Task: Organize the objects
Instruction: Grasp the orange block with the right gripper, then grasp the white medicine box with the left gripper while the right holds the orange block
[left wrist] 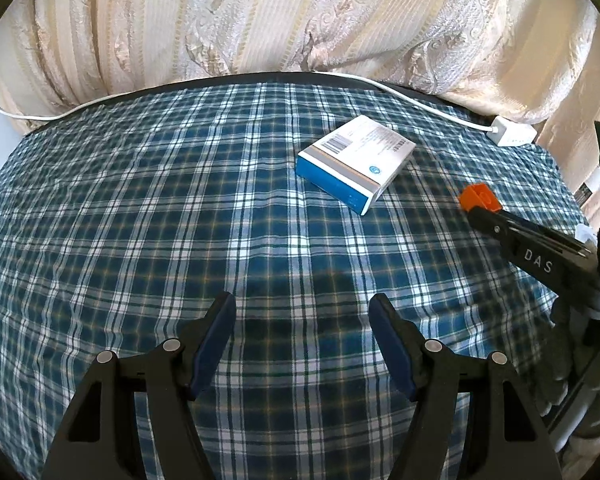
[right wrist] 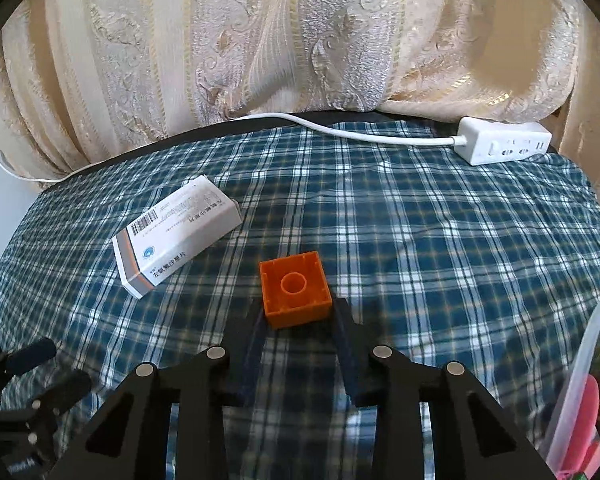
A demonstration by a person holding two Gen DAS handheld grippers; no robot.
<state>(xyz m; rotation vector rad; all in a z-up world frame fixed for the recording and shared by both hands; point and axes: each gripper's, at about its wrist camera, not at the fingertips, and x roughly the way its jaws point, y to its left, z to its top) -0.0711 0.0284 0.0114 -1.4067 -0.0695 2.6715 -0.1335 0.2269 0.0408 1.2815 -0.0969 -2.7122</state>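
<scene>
R gripper (right wrist: 298,312) clamps orange brick (right wrist: 295,294), hollow side up; L gripper (left wrist: 302,312) wide, empty. Lift straight, carry right to bin (right wrist: 580,380), clear of box (right wrist: 176,232).

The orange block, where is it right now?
The orange block is pinched in the right gripper, above the checked cloth, just right of the medicine box.

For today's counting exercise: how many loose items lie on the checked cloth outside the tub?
3: a box far left, an orange brick in the right tongs, a power strip at the back. More may sit out of view.
</scene>
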